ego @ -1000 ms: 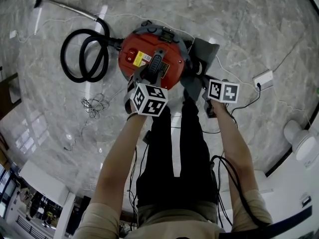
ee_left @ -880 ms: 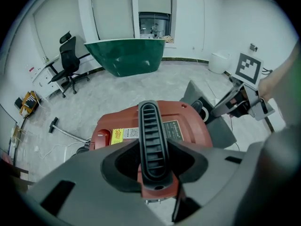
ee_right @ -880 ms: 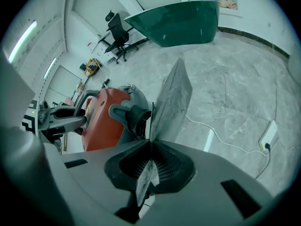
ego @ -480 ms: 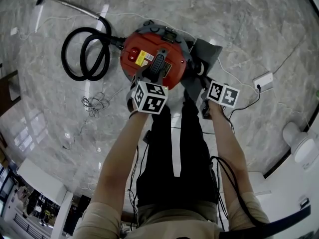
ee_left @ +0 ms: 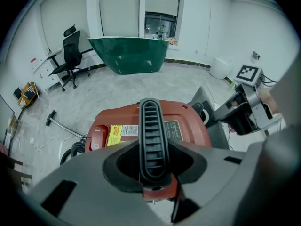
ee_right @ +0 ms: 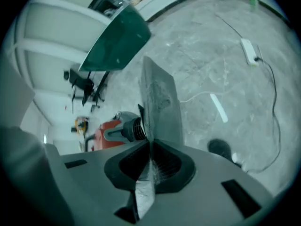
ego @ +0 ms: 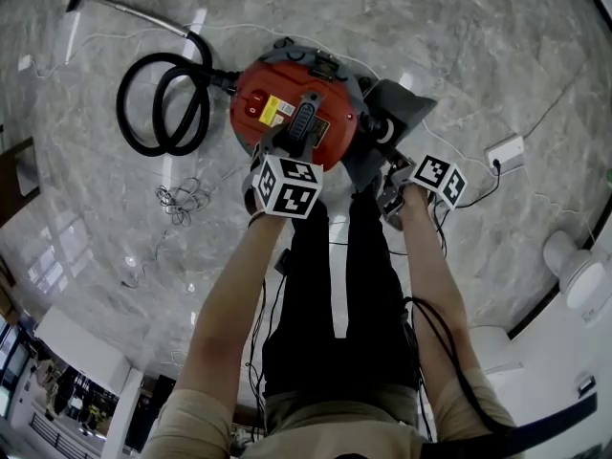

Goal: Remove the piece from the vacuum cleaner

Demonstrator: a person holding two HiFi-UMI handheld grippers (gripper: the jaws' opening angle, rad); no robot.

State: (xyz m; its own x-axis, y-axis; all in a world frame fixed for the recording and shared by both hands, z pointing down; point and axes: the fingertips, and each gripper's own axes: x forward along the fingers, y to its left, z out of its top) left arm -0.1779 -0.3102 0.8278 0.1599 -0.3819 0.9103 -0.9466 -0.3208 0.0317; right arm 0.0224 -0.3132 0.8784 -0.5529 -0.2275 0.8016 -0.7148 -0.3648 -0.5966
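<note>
Grey piece juts from the right side of the red vacuum cleaner, which stands on the marble floor in the upper middle of the head view. The right gripper has its jaws clamped on the piece's thin edge. The left gripper jaws, which have just been closing, grip the cleaner's black handle. A black hose coils at upper left.
</note>
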